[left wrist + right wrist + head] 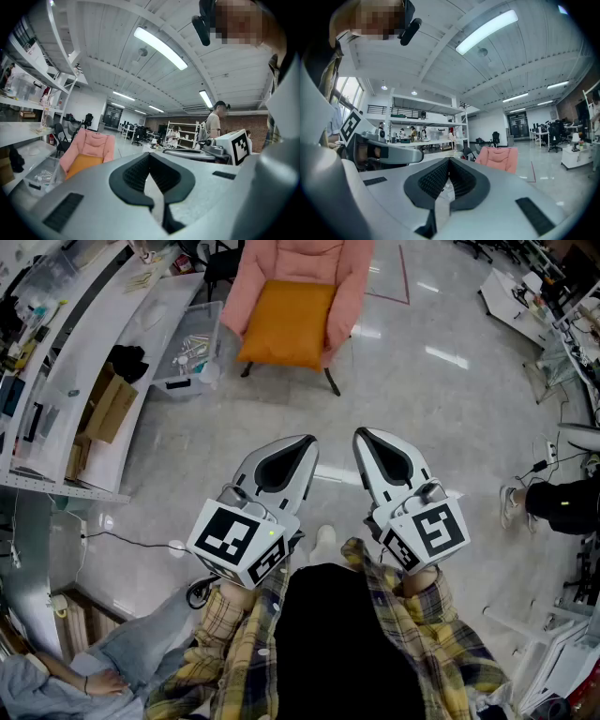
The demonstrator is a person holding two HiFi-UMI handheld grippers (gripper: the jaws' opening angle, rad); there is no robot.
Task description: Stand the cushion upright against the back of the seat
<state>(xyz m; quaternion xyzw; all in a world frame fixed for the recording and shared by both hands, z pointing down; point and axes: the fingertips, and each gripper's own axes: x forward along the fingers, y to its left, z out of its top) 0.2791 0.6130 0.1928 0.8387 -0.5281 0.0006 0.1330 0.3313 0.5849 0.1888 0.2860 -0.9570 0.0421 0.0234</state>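
Observation:
An orange cushion (286,322) lies flat on the seat of a pink armchair (349,292) at the top of the head view. The left gripper view shows the same cushion (83,164) and armchair (93,143) at lower left; the right gripper view shows only the pink armchair (502,158) far ahead. My left gripper (302,448) and right gripper (364,442) hang side by side over the floor, well short of the chair. Both are shut with nothing between the jaws.
A clear plastic bin (187,352) with small parts stands left of the armchair. A long white shelf (89,381) with boxes runs along the left. A person's shoe and leg (539,502) are at the right, and a seated person (103,671) at lower left.

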